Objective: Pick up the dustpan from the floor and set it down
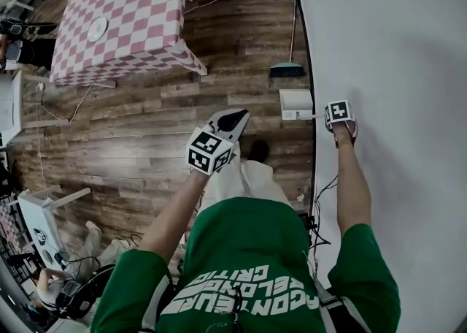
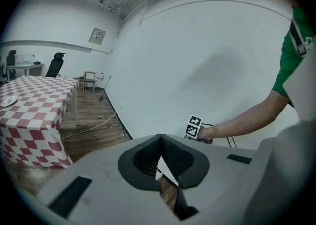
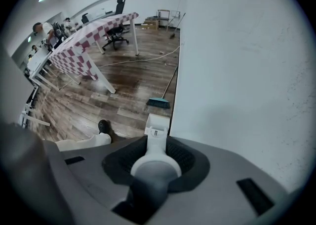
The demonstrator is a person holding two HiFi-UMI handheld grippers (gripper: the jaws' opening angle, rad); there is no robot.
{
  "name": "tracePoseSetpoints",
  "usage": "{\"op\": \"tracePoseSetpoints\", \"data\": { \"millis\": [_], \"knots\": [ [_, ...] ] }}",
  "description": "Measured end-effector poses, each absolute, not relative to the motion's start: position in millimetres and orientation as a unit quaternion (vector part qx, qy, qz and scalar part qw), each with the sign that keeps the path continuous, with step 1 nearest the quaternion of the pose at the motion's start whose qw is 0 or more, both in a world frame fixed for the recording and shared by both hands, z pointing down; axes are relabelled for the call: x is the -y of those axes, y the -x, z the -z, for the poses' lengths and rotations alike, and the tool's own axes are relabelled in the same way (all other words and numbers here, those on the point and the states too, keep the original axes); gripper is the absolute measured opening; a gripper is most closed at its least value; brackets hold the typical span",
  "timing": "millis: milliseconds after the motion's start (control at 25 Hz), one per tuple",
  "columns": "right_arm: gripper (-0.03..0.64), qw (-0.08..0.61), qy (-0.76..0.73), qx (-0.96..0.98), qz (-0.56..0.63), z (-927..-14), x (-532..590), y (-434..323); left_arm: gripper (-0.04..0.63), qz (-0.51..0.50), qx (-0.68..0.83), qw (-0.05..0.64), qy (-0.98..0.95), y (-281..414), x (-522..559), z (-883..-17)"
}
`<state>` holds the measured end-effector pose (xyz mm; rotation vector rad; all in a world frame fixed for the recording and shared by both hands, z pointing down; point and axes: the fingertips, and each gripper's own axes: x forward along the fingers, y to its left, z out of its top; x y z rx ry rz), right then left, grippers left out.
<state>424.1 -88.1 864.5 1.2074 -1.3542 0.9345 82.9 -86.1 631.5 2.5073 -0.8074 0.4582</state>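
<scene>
The right gripper [image 1: 338,118] points straight down, close to the white wall [image 1: 394,69] on the right. Its jaws are about half apart and press on the round white handle [image 3: 155,162] of the dustpan [image 1: 295,104], so it has hold of it. The dustpan hangs below the gripper, low at the foot of the wall. I cannot tell whether it touches the wooden floor [image 1: 146,134].

Just beyond the dustpan, a broom [image 1: 287,70] with a teal head leans on the same wall, its head on the floor.

The left gripper [image 1: 228,125] is held to the left of the dustpan, apart from it, and tilts a little downward. Its jaws are almost together, with only a thin slit, and nothing is between them.

Far to the left stands a table [image 1: 124,17] with a red and white checked cloth, and a plate [image 1: 97,28] lies on it.
</scene>
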Motion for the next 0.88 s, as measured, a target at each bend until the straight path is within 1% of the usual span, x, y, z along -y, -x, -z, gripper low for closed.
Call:
{"op": "tracePoseSetpoints", "data": {
  "millis": [520, 720, 880],
  "knots": [
    [0.129, 0.542, -0.503, 0.559, -0.375, -870, 92, -432, 0.003, -0.161, 0.298, 0.235, -0.911, -86, 75, -635],
    [0.2, 0.518, -0.5, 0.575, -0.389, -862, 93, -424, 0.003, -0.156, 0.303, 0.232, -0.911, -84, 78, -629],
    [0.21, 0.5, -0.513, 0.588, -0.376, -840, 95, -423, 0.003, -0.157, 0.307, 0.229, -0.91, -82, 77, -625]
  ]
}}
